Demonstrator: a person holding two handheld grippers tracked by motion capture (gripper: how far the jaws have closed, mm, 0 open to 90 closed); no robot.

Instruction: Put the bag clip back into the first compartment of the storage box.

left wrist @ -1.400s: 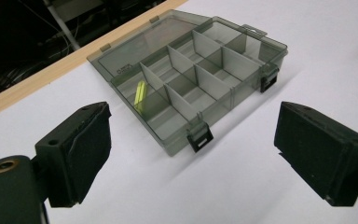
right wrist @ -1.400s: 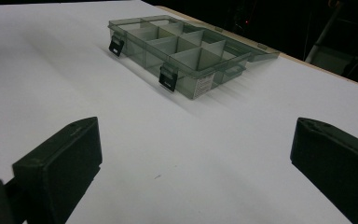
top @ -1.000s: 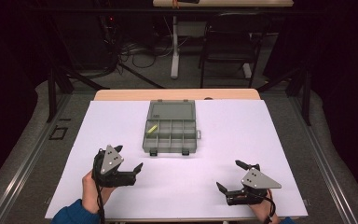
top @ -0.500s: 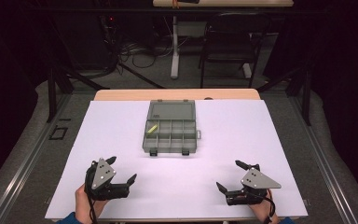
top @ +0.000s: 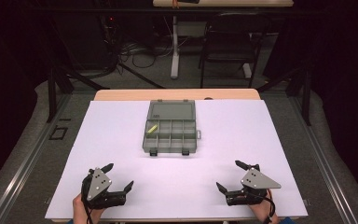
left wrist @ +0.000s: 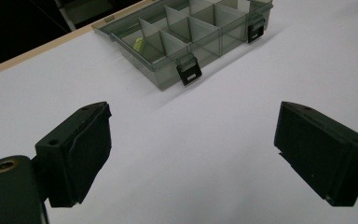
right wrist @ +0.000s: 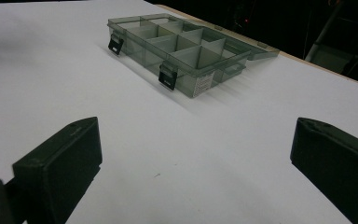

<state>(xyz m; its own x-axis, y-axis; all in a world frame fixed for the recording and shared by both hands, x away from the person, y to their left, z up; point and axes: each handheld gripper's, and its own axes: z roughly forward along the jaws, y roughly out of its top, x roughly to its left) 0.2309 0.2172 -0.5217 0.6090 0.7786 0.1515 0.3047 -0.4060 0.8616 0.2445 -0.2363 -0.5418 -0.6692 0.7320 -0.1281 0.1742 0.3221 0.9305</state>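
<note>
At the centre of the high view, a clear grey compartment organizer box (top: 170, 127) lies on the white surface (top: 261, 140), lid folded back flat behind it. A small yellow-green piece (top: 152, 129) sits in an upper-left compartment, too small to identify. In the lower left of the frame the left tool (top: 120, 178) rests with jaws spread wide, empty; in the lower right the right tool (top: 229, 176) likewise. Both hands are cut off by the bottom edge.
</note>
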